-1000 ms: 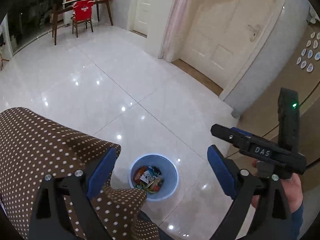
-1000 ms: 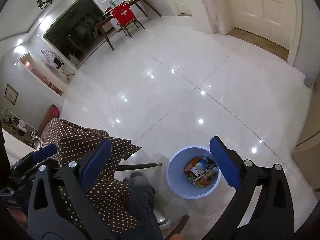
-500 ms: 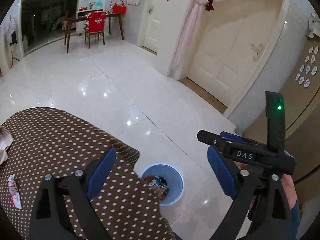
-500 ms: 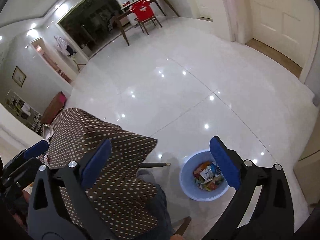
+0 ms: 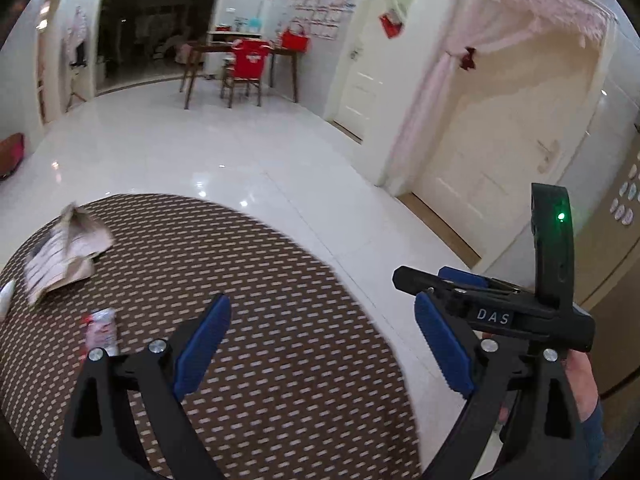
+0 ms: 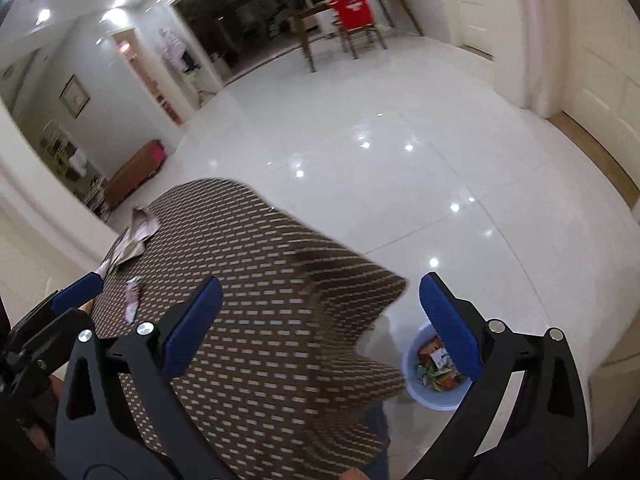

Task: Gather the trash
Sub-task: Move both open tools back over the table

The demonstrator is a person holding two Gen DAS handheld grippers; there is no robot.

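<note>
Both tongs spread and empty: left gripper, right gripper; small wrapper lies at your nine o'clock on the dotted tablecloth, crumpled paper beyond at ten; bin on the floor at four; bring the left in low, close on the wrapper alone, not the cloth.

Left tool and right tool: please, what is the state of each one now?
Left tool: open, holding nothing.
Right tool: open, holding nothing.

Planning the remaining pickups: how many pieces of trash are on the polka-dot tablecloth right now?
2, maybe 3: a crumpled paper at the tablecloth's far left, a small wrapper nearer the left gripper, and a white scrap cut off at the edge.
</note>
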